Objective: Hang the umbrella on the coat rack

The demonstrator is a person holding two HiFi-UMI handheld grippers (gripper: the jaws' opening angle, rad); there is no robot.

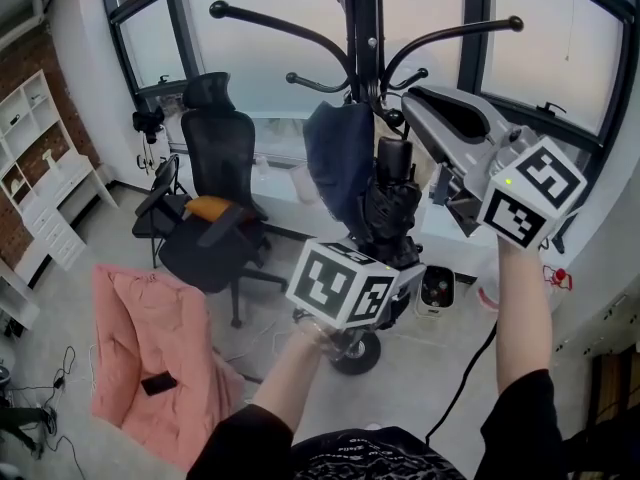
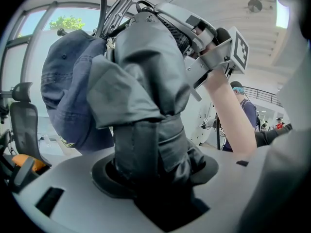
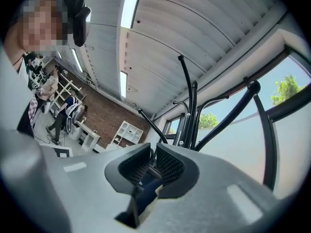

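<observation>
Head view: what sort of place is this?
Probably an office or lab workspace: a black office chair, white shelving against a brick wall, and tall windows behind the coat rack.

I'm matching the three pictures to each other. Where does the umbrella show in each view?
Head view: the folded umbrella hangs at centre, under the rack's hooks.
Left gripper view: it fills the centre, gripped by the left claw.
Right gripper view: its body is not in it; only a thin dark strip sits in the right claw.
Shared landmark: the coat rack.
</observation>
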